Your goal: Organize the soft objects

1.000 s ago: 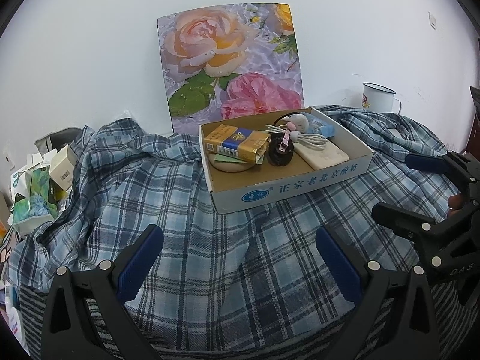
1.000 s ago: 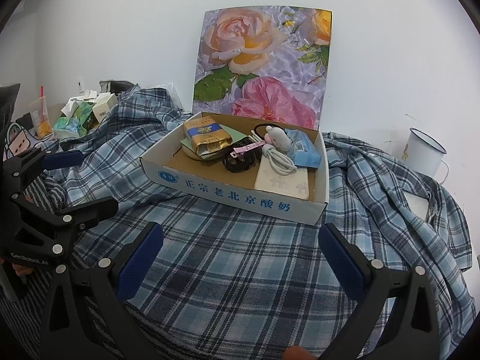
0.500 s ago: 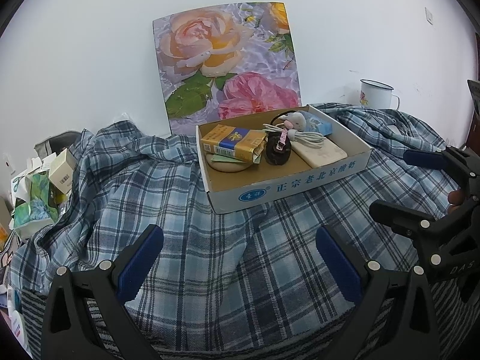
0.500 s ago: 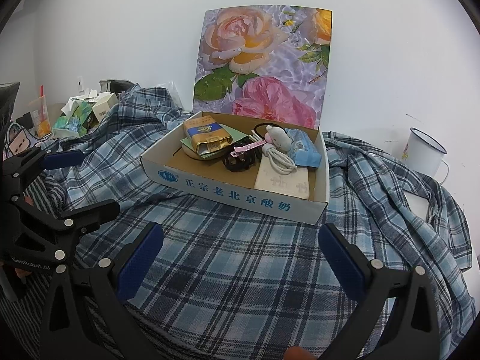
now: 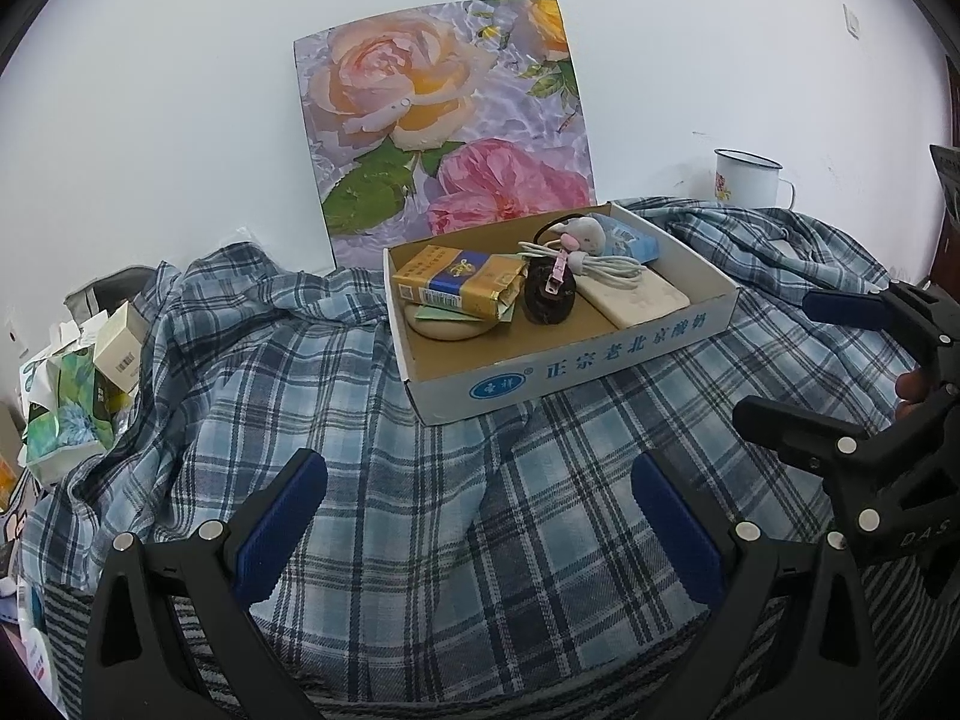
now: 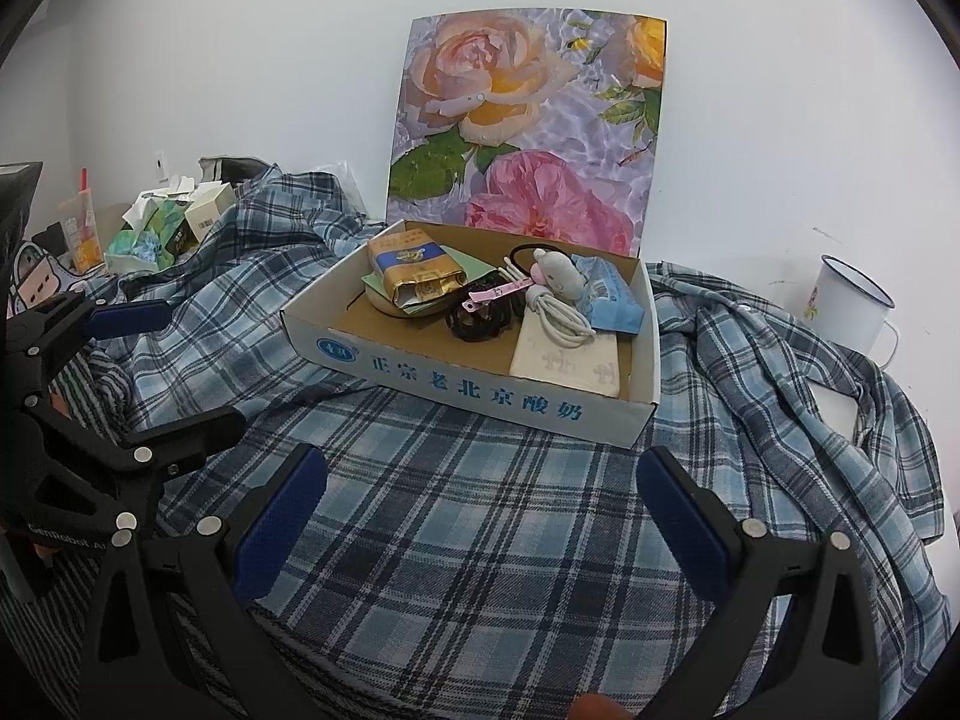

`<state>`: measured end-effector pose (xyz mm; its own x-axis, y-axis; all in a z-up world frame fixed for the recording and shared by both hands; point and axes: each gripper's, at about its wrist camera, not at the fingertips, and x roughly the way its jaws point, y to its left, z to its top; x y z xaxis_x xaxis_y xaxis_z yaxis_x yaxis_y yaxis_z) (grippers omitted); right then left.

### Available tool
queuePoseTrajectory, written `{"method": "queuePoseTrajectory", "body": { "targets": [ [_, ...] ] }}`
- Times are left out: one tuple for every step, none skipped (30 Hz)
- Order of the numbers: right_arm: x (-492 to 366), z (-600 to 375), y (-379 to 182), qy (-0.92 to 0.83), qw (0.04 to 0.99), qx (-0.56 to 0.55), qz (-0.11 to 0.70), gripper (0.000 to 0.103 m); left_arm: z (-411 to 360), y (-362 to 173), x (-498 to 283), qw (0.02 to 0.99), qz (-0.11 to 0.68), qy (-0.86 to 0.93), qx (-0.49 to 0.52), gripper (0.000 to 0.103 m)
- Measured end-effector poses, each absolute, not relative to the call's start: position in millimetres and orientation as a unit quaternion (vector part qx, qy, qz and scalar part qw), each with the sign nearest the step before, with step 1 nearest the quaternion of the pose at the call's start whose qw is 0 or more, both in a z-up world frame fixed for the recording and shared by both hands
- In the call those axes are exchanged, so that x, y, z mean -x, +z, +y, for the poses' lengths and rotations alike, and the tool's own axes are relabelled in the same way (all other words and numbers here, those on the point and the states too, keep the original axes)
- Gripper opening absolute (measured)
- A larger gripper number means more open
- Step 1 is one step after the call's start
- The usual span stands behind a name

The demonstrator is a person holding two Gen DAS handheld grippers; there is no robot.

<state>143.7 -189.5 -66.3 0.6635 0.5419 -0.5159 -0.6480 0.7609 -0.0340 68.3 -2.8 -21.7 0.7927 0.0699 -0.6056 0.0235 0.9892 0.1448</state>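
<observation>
Both grippers, left gripper [image 5: 480,516] and right gripper [image 6: 483,519], stay spread, nearer the cardboard box [image 5: 600,363].

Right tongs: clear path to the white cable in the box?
Probably yes. The right tongs are open and empty over the plaid shirt, and the cable lies on top in the open box; only the low front wall stands between.

Plaid shirt [image 5: 372,480] under my grippers: woven cloth, matt. Box [image 5: 576,360]: cardboard, printed outside, raw brown inside. Gold packet [image 5: 459,285]: glossy wrap. Mug [image 6: 849,306]: shiny enamel look. My finger pads [image 6: 282,516]: blue, textured.
</observation>
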Motion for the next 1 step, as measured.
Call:
{"method": "queuePoseTrajectory", "body": {
  "targets": [
    [-143.6,-189.1,-66.8,0.329,0.905,0.109,0.246,0.103,-2.6,-22.1,-68.2,0.944,0.322,0.012,-0.073,0.103]
  ]
}}
